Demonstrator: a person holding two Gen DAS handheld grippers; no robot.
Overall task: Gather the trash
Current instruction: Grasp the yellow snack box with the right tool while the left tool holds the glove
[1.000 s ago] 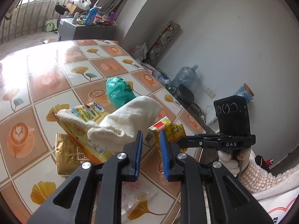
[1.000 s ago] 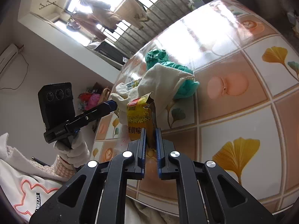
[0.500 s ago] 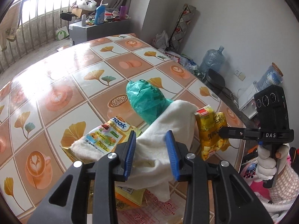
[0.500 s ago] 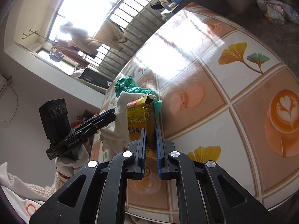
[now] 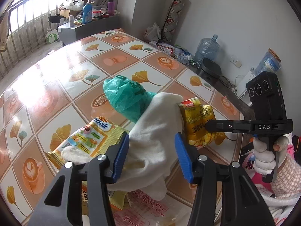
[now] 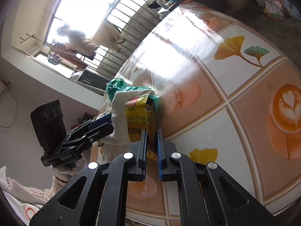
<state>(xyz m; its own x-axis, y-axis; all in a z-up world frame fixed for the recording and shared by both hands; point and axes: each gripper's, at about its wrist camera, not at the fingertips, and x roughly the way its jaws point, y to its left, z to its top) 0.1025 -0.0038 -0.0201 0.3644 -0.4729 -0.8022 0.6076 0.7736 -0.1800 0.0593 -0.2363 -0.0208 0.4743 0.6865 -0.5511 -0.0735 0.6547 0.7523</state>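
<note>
My right gripper [image 6: 151, 131] is shut on a yellow snack packet [image 6: 140, 119] and holds it above the tiled table [image 6: 235, 113]; the packet also shows in the left wrist view [image 5: 199, 126]. My left gripper [image 5: 152, 150] is open, its jaws on either side of a white cloth [image 5: 156, 137] that lies over a green plastic bag [image 5: 126, 96] and a "naak" wrapper [image 5: 84, 141]. The cloth [image 6: 120, 113] and green bag [image 6: 116, 86] sit just behind the packet in the right wrist view.
More wrappers [image 5: 143, 209] lie under the cloth at the near table edge. On the floor to the right stand a black bin [image 5: 210, 71] and a water jug [image 5: 207, 49]. A grey cabinet [image 5: 88, 28] with bottles stands beyond the table.
My left gripper has opened wide and moved up over the white cloth. My right gripper has lifted the yellow packet and swung it to the right side of the cloth.
</note>
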